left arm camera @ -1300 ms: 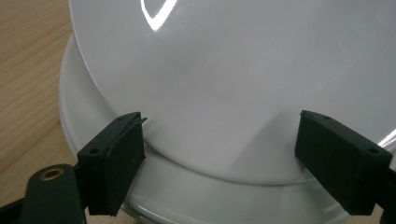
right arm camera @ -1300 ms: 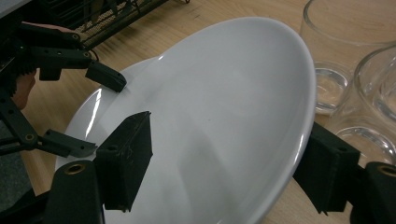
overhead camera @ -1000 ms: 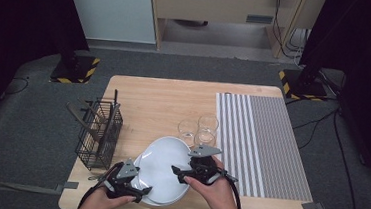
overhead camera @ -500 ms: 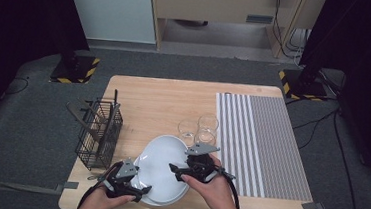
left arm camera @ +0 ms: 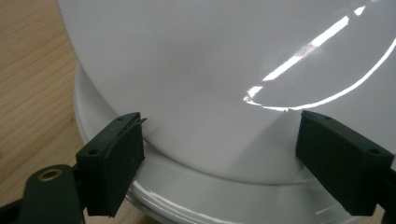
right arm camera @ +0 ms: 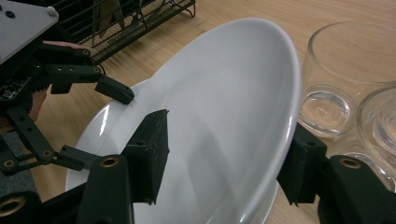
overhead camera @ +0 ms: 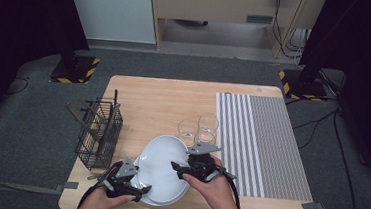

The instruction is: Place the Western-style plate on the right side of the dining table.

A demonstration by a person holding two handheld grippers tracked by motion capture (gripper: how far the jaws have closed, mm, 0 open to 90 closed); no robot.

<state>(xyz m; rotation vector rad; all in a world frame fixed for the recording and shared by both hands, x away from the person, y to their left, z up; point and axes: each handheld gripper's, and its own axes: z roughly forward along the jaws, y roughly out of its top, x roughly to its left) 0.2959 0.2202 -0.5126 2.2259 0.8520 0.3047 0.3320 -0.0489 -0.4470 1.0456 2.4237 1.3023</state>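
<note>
My right claw (overhead camera: 178,168) has just been closing. The rim of the top plate (overhead camera: 161,158) is between its jaws, and the pads now seem to press on it. So I think this claw is pinching the top plate.

The top plate is tilted. One edge is up in the air and the other edge rests on the bottom plate (overhead camera: 163,201). Both plates are at 6 o'clock on the bench (overhead camera: 163,103), close to me.

My left claw (overhead camera: 139,186) is spread wide at the 8 o'clock side of the plates. It holds nothing.

The tighter grip is good for the job. I think I can now lift the top plate off the stack without it slipping.

I need to be careful. The drinking glasses (overhead camera: 199,128) stand just beside the plates at 1 o'clock. The wire basket (overhead camera: 98,133) is at 9 o'clock.
</note>
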